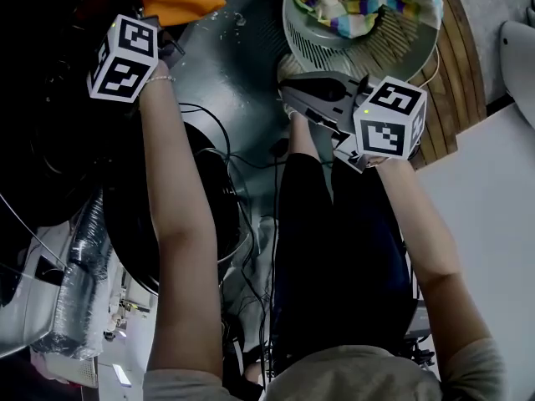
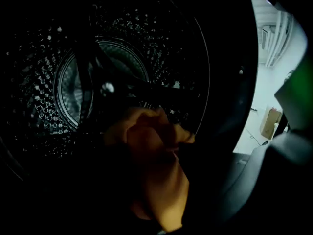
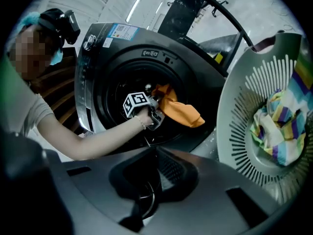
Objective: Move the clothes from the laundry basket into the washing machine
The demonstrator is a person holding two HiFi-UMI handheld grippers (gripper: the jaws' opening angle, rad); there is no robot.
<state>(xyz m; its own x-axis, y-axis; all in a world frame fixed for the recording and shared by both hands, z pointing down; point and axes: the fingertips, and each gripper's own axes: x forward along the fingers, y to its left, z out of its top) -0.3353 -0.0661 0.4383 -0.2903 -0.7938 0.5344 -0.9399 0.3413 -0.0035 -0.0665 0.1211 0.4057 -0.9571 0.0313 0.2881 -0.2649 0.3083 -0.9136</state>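
Two bare forearms (image 1: 180,224) reach out from the person, each ending in one hand-held gripper, so there are two grippers in all. The left hand-held gripper (image 3: 152,115) sits inside the round opening of the single washing machine (image 3: 105,58), its jaws clamped on one orange cloth (image 3: 179,109). Part of that cloth hangs over the lower lip of the machine's opening. In the left gripper view the same orange cloth (image 2: 159,180) bunches between the dark jaws, in front of the machine's perforated steel drum (image 2: 73,89). The right hand-held gripper (image 1: 289,97) is held outside the washing machine, in front of its door opening and well apart from it. Its jaws are together with nothing between them, as the right gripper view (image 3: 156,153) shows. One pale slatted laundry basket (image 1: 294,25) stands just beside the washing machine, on the person's right. It holds one striped cloth (image 1: 359,2) in yellow, green, purple and white, which lies bunched against the basket's ribbed wall (image 3: 234,131). That makes two garments: the orange one at the machine's mouth and the striped one (image 3: 278,126) in the basket.
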